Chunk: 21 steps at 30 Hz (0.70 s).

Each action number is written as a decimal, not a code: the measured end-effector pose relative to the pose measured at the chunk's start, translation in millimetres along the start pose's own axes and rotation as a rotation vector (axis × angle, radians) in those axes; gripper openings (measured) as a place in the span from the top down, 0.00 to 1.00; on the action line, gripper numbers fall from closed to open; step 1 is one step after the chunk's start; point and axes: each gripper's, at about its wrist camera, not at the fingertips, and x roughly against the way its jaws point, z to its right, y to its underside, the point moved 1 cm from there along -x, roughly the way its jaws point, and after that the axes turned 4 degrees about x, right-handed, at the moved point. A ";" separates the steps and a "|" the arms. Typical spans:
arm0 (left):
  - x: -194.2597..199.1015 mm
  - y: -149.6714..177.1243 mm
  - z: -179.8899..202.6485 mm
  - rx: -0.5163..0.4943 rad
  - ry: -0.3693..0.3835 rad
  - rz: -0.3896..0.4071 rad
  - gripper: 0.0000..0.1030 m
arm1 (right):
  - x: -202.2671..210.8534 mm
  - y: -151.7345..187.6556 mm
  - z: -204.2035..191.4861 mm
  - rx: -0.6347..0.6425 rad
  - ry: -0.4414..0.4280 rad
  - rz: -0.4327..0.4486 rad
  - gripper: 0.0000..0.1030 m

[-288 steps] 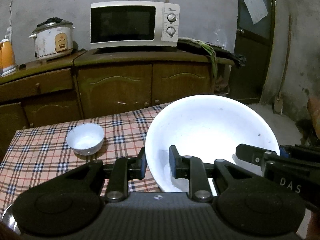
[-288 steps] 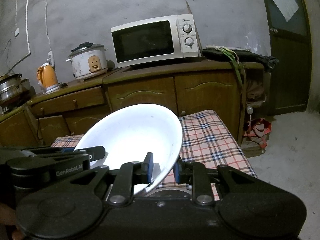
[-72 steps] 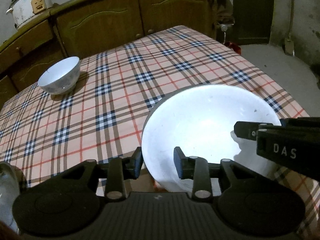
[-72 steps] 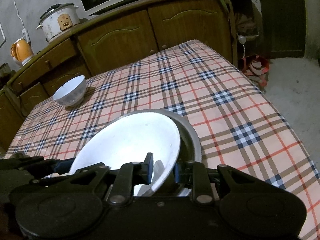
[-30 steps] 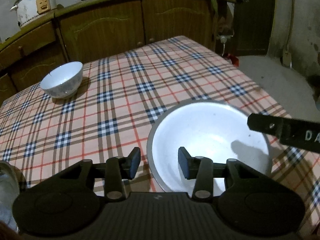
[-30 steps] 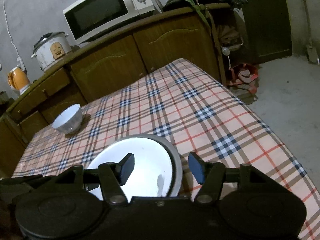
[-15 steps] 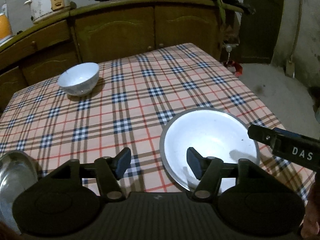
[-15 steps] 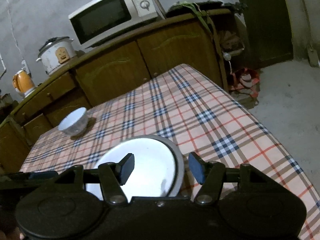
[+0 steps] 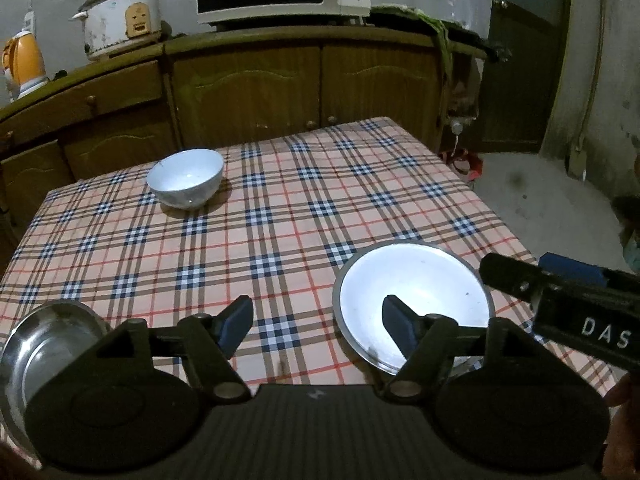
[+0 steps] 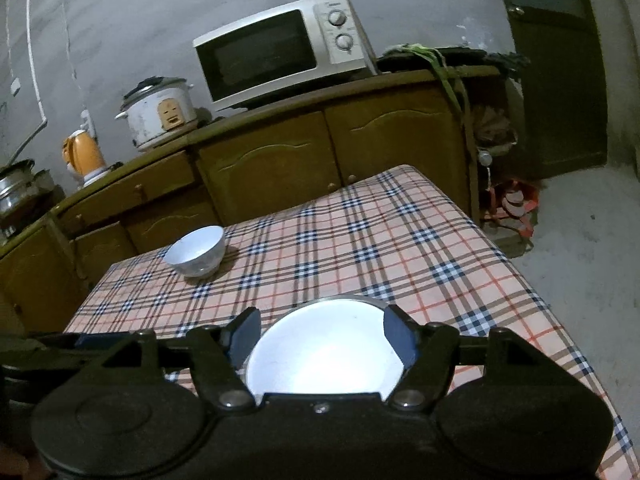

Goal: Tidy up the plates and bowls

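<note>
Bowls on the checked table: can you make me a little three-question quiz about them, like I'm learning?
1. True or false: the small white bowl sits inside the big white bowl.
2. What does the big white bowl rest in? A) a metal bowl B) a basket C) the microwave
3. Fill in: the left gripper and the right gripper are both ____, holding nothing.

Key:
1. False. The small bowl stands alone at the far side of the table.
2. A. A metal rim shows around it.
3. Open.
</note>
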 end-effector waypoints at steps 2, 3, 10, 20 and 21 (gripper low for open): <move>4.5 0.0 -3.7 0.006 0.000 0.007 0.27 | 2.4 -1.2 -5.5 0.009 -0.004 0.001 0.21; 6.1 -0.2 -5.5 0.008 -0.003 0.011 0.27 | 3.1 -2.0 -8.5 0.014 -0.007 -0.001 0.21; 17.2 -3.6 -21.1 0.027 -0.032 0.036 0.27 | 5.6 -7.0 -29.7 0.048 -0.022 0.000 0.21; 27.4 -6.0 -41.9 0.059 -0.072 0.053 0.26 | 3.4 -13.0 -59.9 0.096 -0.048 -0.006 0.21; 28.1 -5.7 -44.5 0.064 -0.075 0.053 0.26 | 2.8 -13.3 -63.2 0.103 -0.052 -0.007 0.21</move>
